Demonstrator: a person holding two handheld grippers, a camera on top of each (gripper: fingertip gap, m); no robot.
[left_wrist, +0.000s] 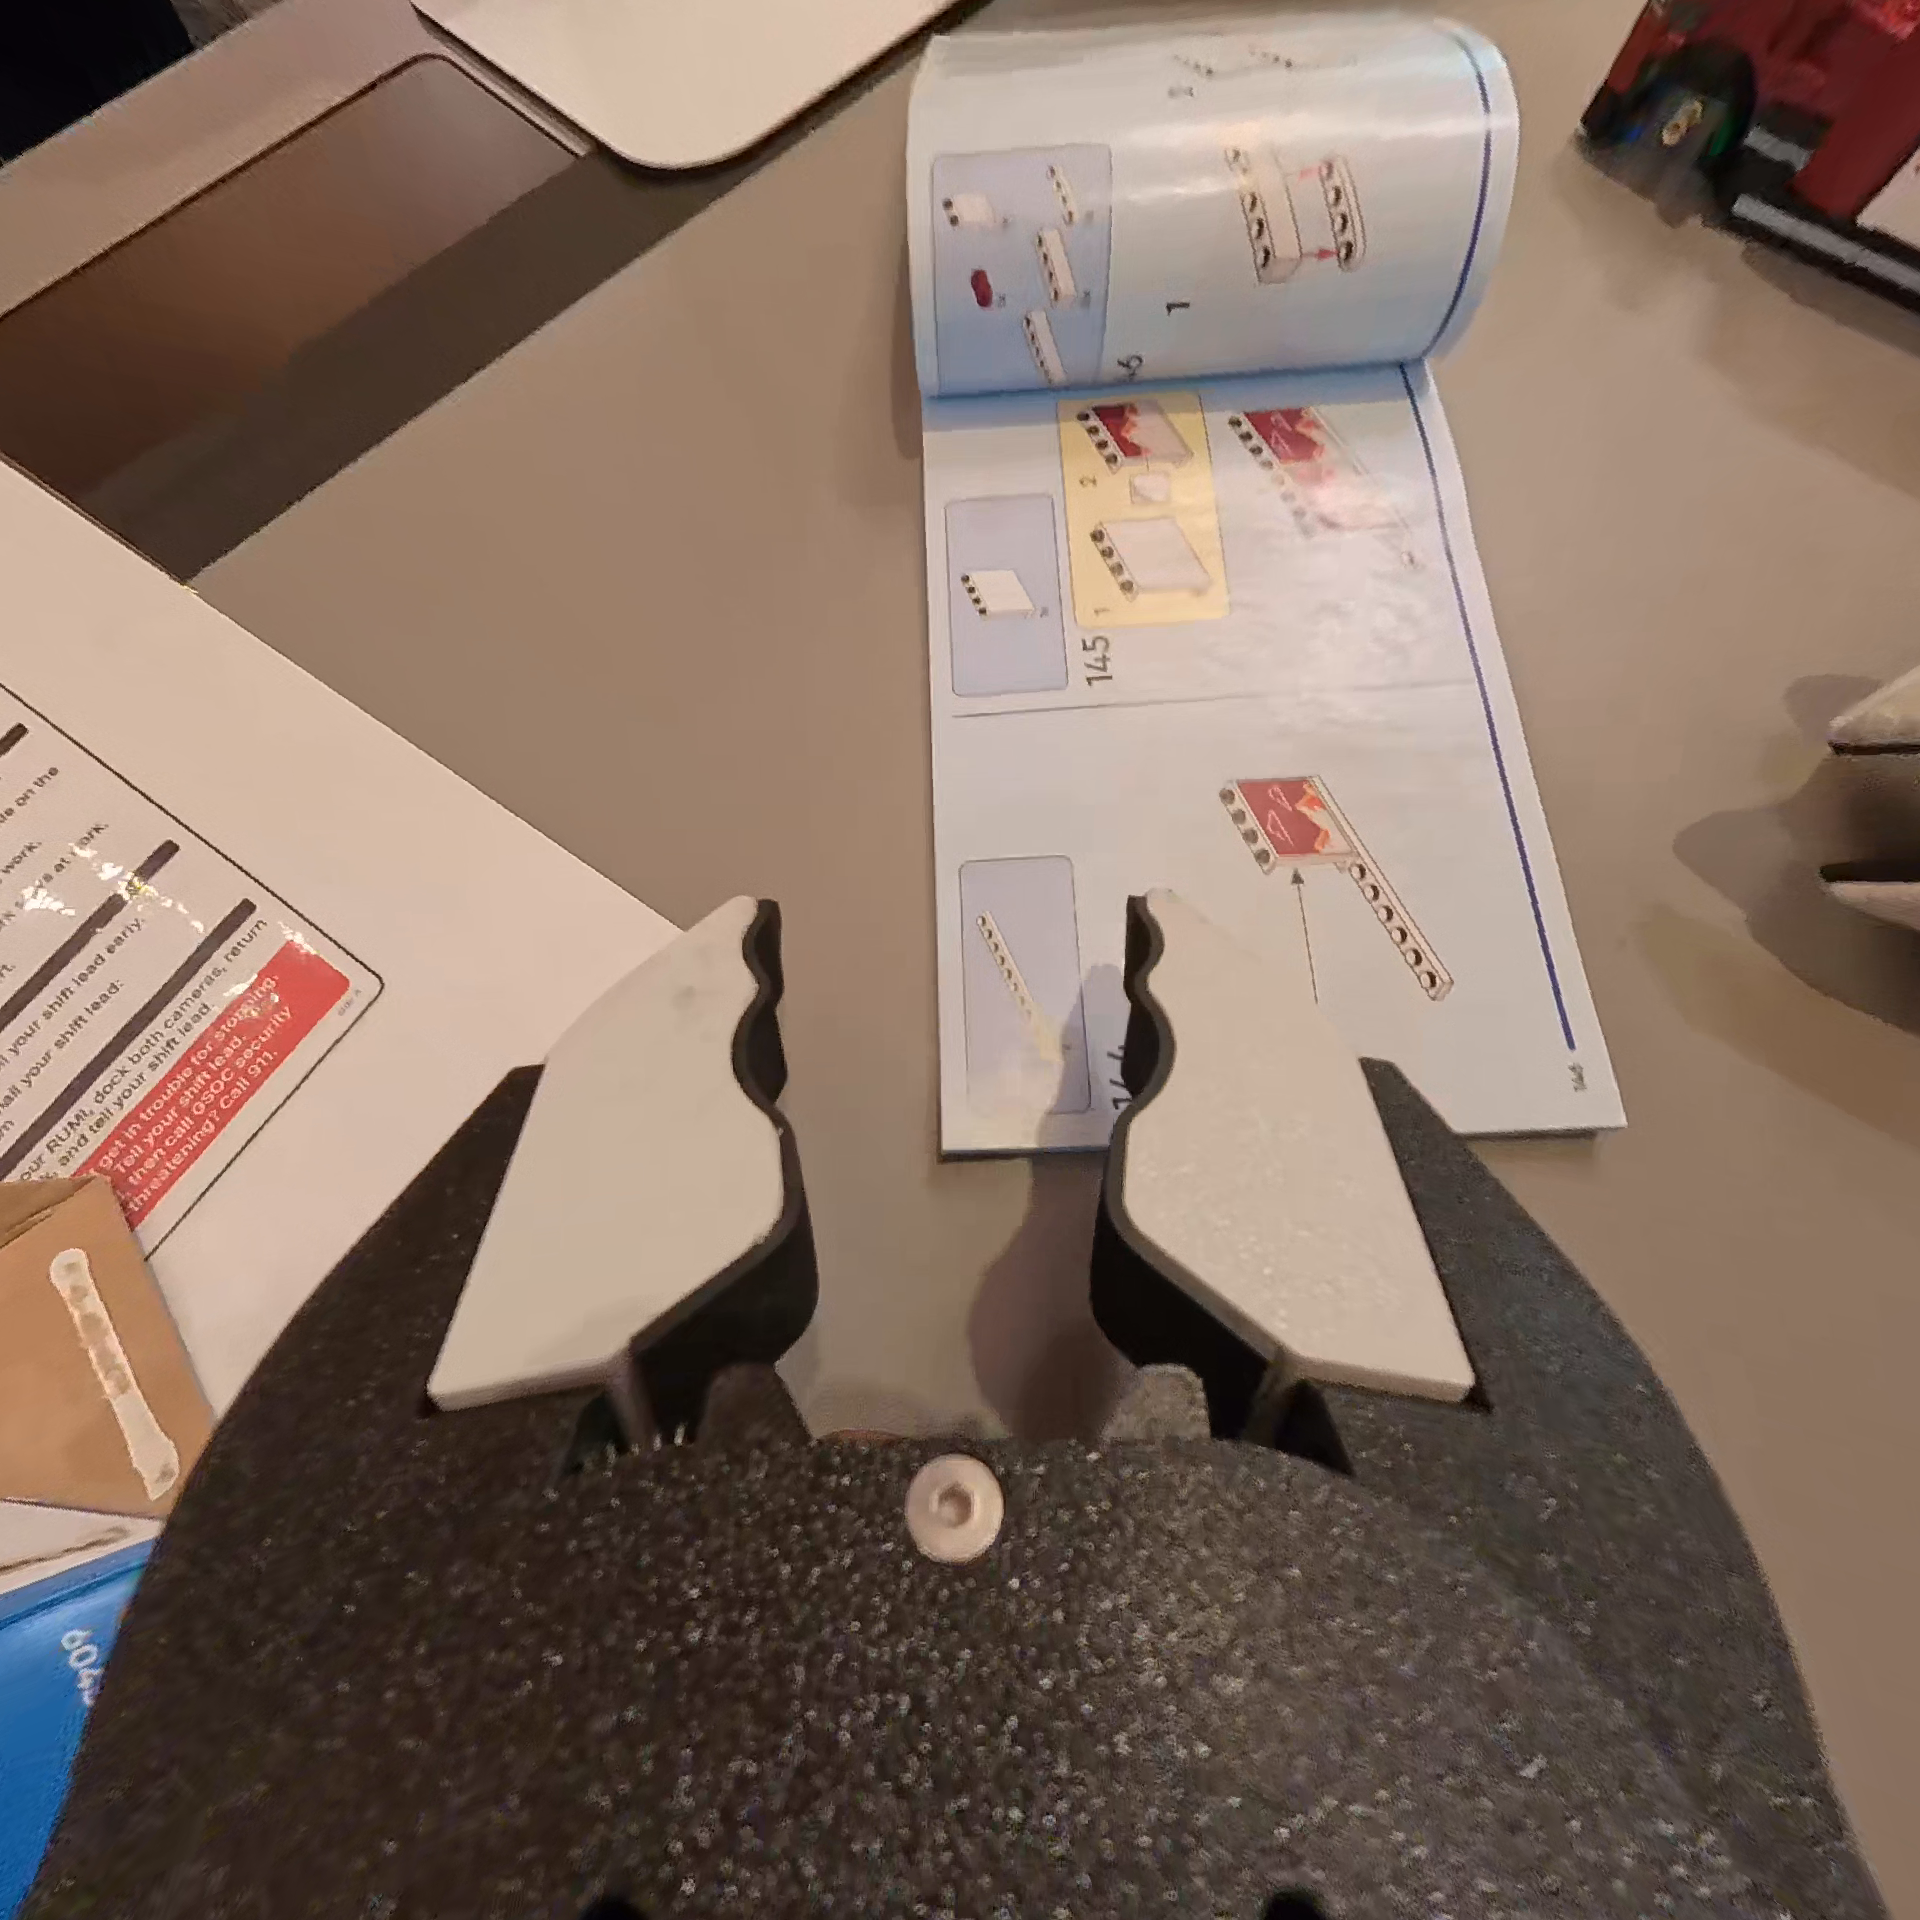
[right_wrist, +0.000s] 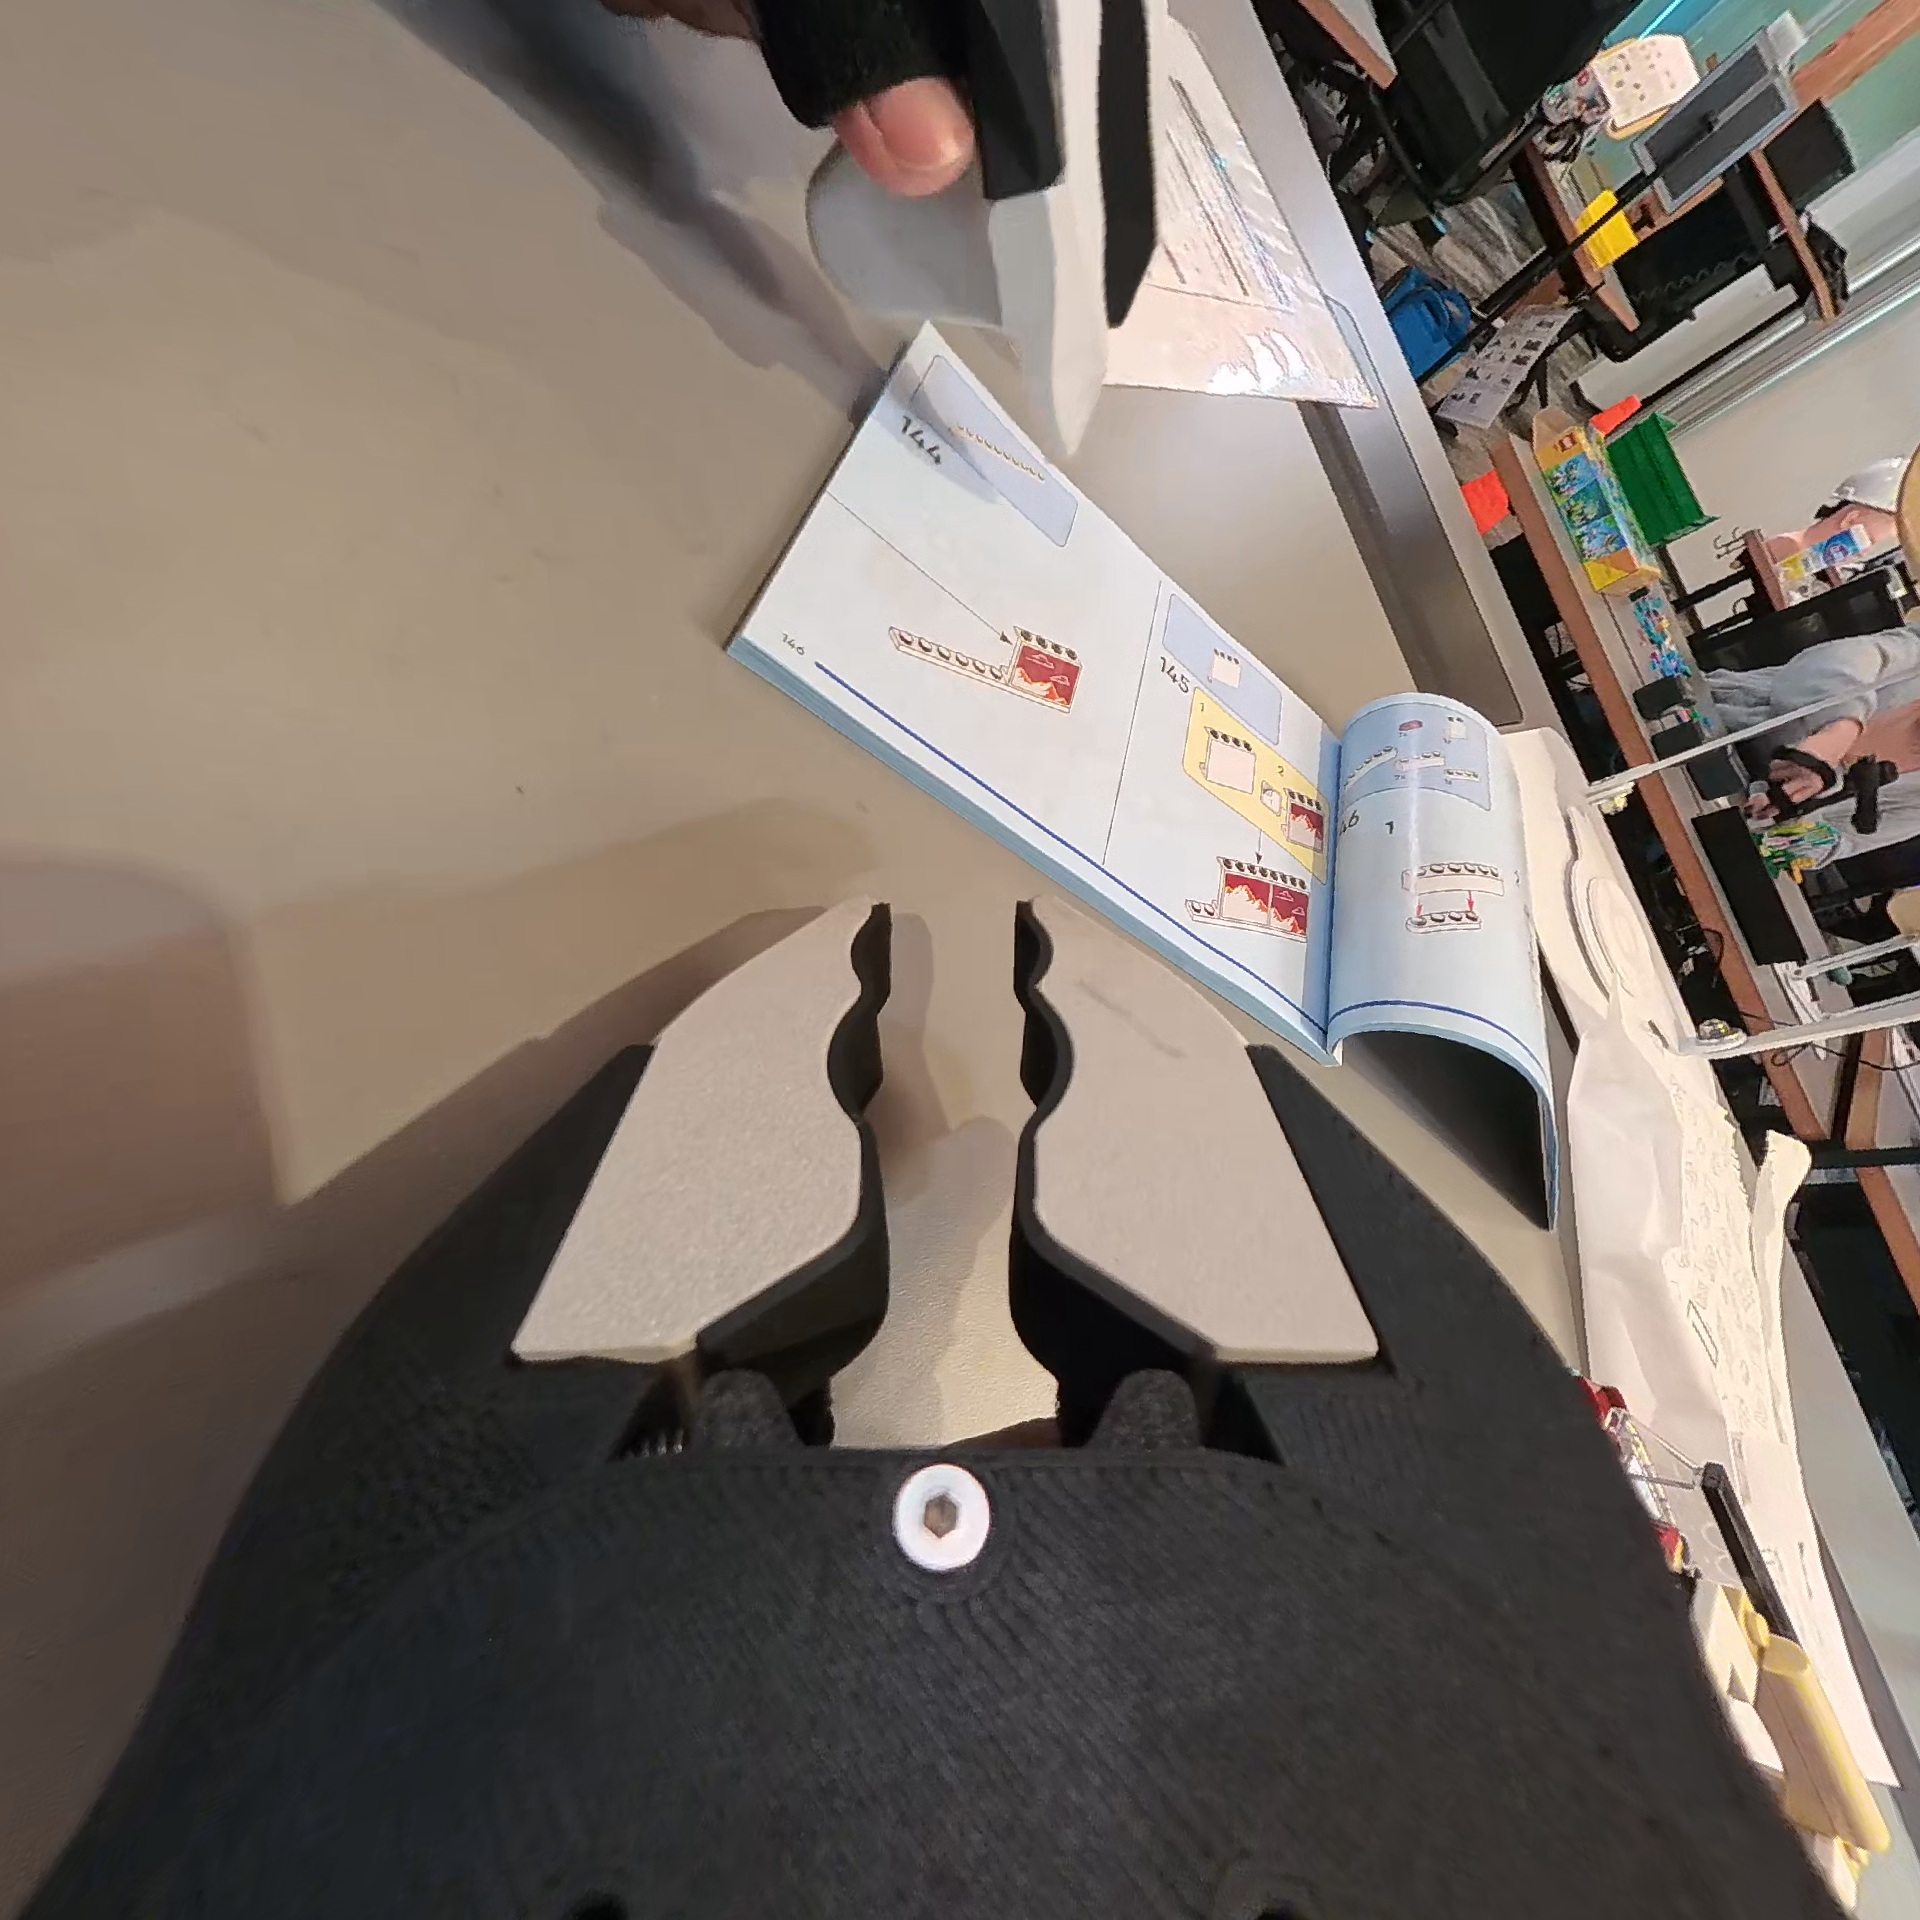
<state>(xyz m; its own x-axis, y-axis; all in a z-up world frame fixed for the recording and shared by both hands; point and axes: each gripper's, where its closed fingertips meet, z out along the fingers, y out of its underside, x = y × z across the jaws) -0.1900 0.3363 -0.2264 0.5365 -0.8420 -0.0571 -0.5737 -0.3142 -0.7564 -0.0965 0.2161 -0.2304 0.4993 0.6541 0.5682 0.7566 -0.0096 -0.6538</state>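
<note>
One open pale-blue paper instruction booklet (left_wrist: 1226, 748), two hand-held grippers on our grey table (left_wrist: 675, 540).
Booklet's long axis runs away from our left hand-held gripper (left_wrist: 951, 914), spread and bare above its near corner; right hand-held gripper (right_wrist: 951, 920), narrowly parted, bare, just beside it.

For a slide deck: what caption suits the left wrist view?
Open left tool hovering over the near corner of an open building-instruction booklet on a grey table, holding nothing.
</note>
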